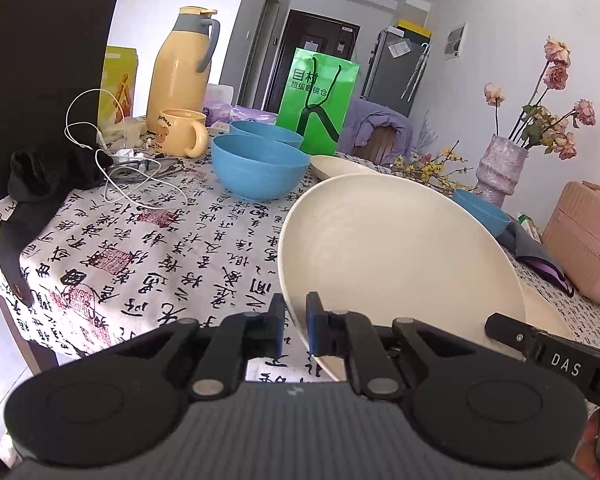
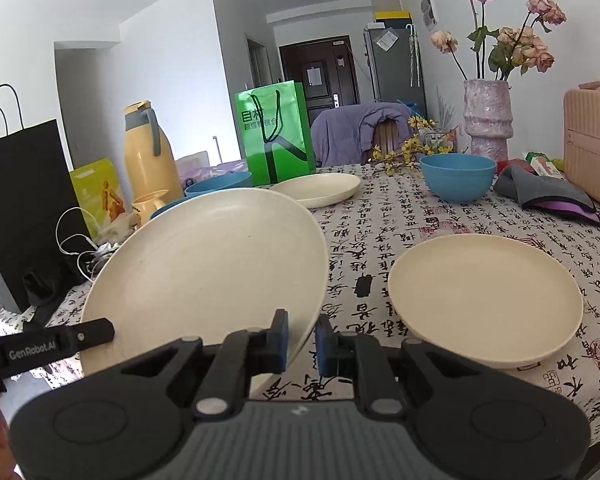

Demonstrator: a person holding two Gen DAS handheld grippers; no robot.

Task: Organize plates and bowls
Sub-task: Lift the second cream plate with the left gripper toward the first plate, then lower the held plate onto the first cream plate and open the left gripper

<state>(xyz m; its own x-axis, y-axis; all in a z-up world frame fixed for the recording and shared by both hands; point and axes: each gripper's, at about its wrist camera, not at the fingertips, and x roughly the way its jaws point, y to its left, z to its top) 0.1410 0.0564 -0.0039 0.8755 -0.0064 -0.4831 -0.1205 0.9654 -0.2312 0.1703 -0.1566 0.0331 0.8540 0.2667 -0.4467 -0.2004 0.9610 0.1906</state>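
Observation:
A large cream plate hangs tilted above the table, gripped by both grippers. My left gripper is shut on its near left rim. My right gripper is shut on its near right rim. One of the right gripper's fingers shows in the left wrist view, and one of the left gripper's fingers in the right wrist view. A second cream plate lies flat to the right, a third further back. Blue bowls stand at the back left, another at the back right.
A yellow thermos, a mug, a black bag, white cables and glasses crowd the left side. A green bag stands at the back. A flower vase, a pink case and a grey cloth fill the right.

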